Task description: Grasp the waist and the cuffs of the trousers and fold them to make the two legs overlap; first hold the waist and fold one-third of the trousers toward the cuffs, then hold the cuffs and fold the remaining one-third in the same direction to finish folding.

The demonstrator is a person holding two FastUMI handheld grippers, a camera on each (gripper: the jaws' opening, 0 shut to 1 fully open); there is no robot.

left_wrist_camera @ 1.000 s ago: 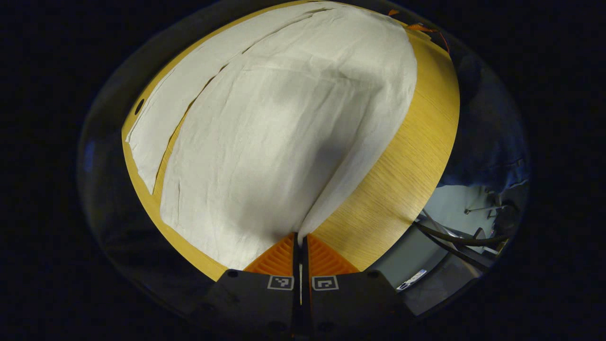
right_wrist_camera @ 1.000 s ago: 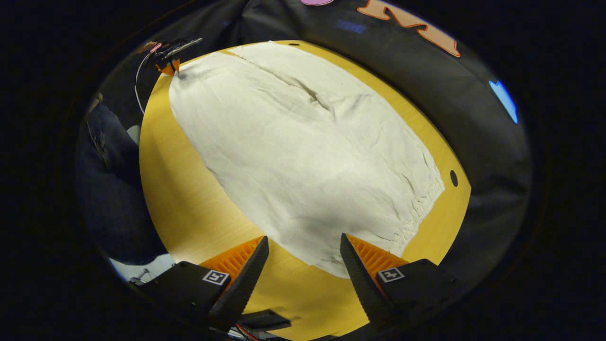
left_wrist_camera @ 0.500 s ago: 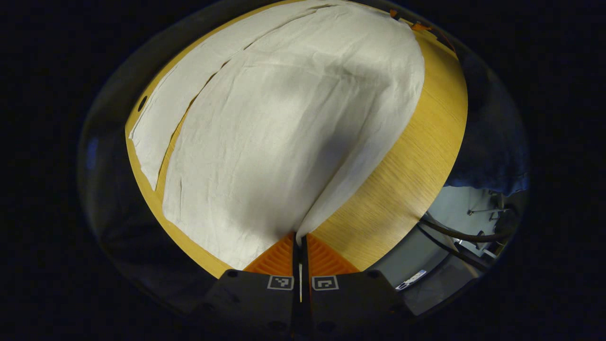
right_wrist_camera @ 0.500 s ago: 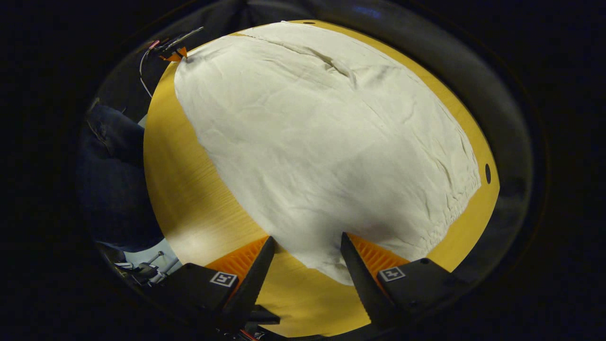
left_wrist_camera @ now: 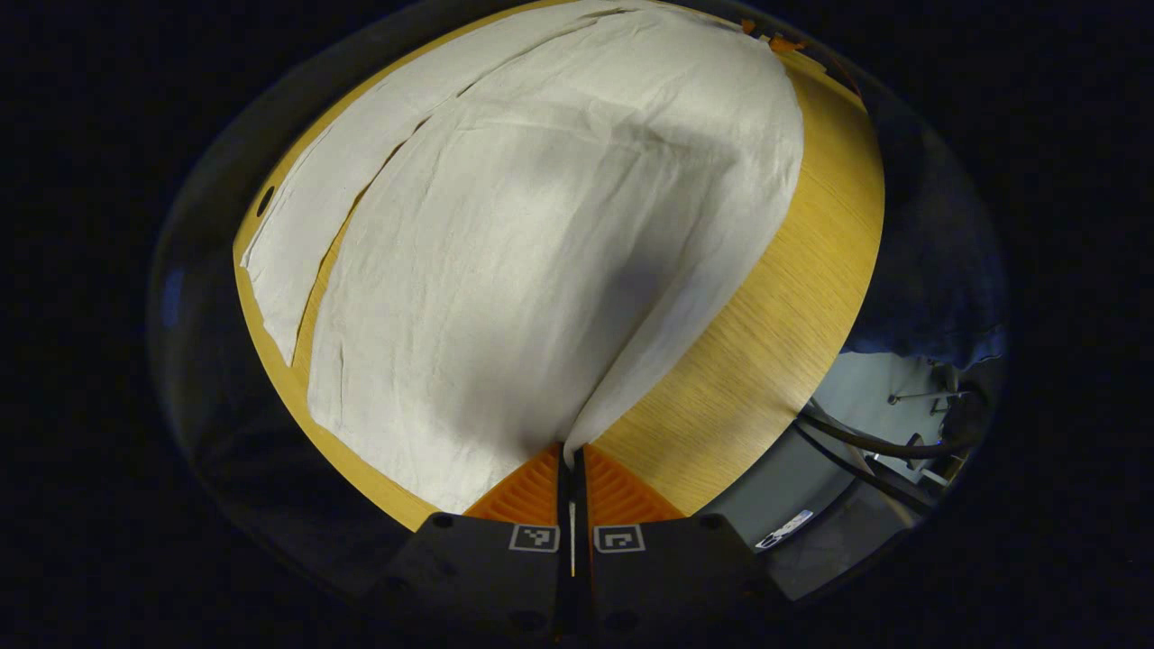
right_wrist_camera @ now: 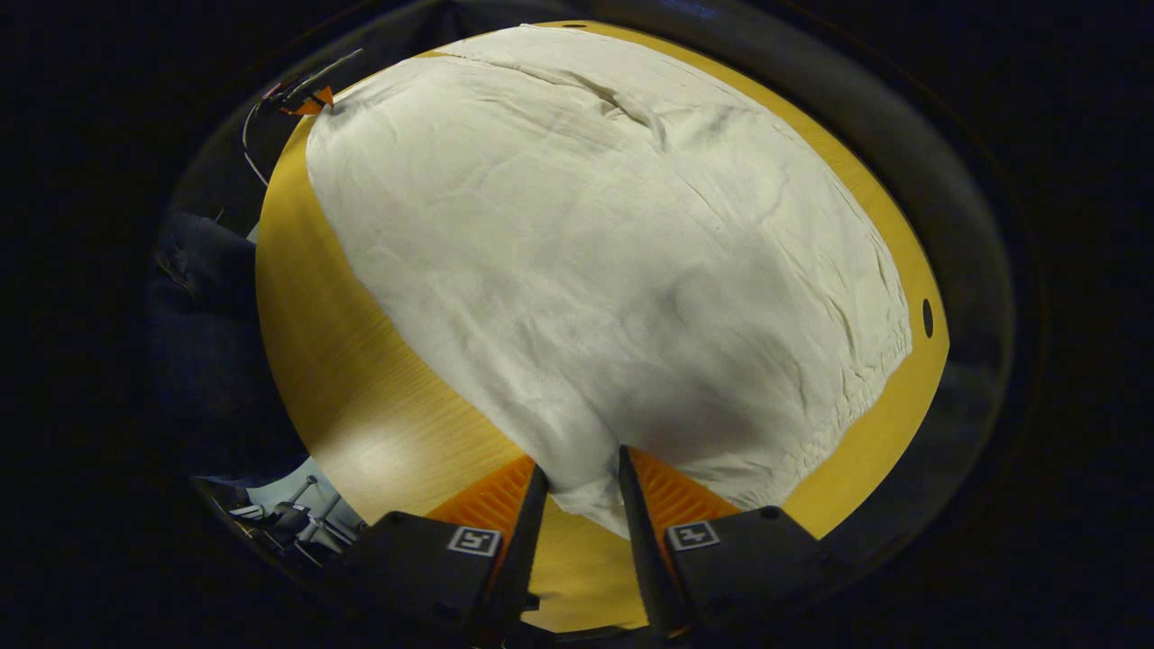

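1. Trousers (right_wrist_camera: 595, 270), pale and lightly creased, lie spread flat over most of the wooden table (right_wrist_camera: 361, 424); we read them as unfolded, since in the left gripper view both legs lie side by side, a narrow gap of table showing between them.
2. Waist (right_wrist_camera: 856, 397), gathered with elastic, sits at the trousers' end nearest the right gripper (right_wrist_camera: 577, 505). Its fingers stand a little apart with the near waist corner between them; we cannot tell whether both press the cloth yet.
3. Cuff end lies at the trousers' opposite end, where the left gripper (left_wrist_camera: 571, 464) has its fingers pressed together on the near leg's cuff corner (left_wrist_camera: 577, 433), and the cloth rises to that pinch in a small ridge.
4. Judging from this, we think only the grasping is under way: one end is held, the other nearly so.
5. Left to do, as we see it: lay one leg over the other, then both one-third folds.
6. Beyond the table's edge, away from the trousers, we see a person's dark clothing (left_wrist_camera: 929, 270) and some cables (left_wrist_camera: 865, 446).
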